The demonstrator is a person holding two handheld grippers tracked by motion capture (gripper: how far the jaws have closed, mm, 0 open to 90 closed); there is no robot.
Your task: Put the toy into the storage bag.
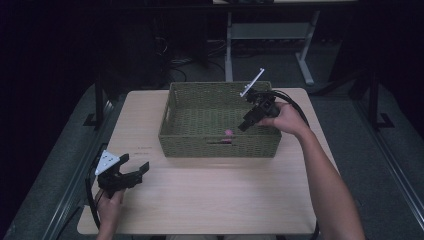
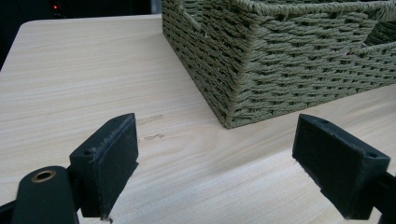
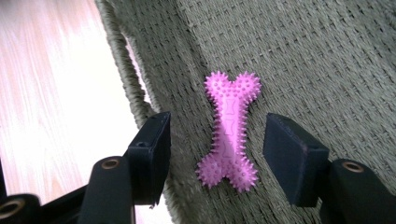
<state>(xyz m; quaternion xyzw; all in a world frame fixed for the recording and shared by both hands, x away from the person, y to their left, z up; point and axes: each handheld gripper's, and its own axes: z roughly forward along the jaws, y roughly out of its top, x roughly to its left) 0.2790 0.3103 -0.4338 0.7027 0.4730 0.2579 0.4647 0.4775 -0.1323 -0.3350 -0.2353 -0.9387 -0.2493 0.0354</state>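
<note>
Black left gripper [image 1: 134,172] with grey triangular plate, black right gripper [image 1: 243,125], trailing black cables, bare forearms

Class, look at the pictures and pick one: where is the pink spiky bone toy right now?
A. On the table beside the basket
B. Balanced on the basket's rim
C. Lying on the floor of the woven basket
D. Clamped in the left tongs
C: the pink bone toy lies flat on the woven bottom of the green basket, and the open right tongs do not press on it.

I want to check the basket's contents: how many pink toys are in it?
1. A pink bone toy lies on the floor of the basket, near its front wall, below the right gripper. Nothing else shows inside.
</note>
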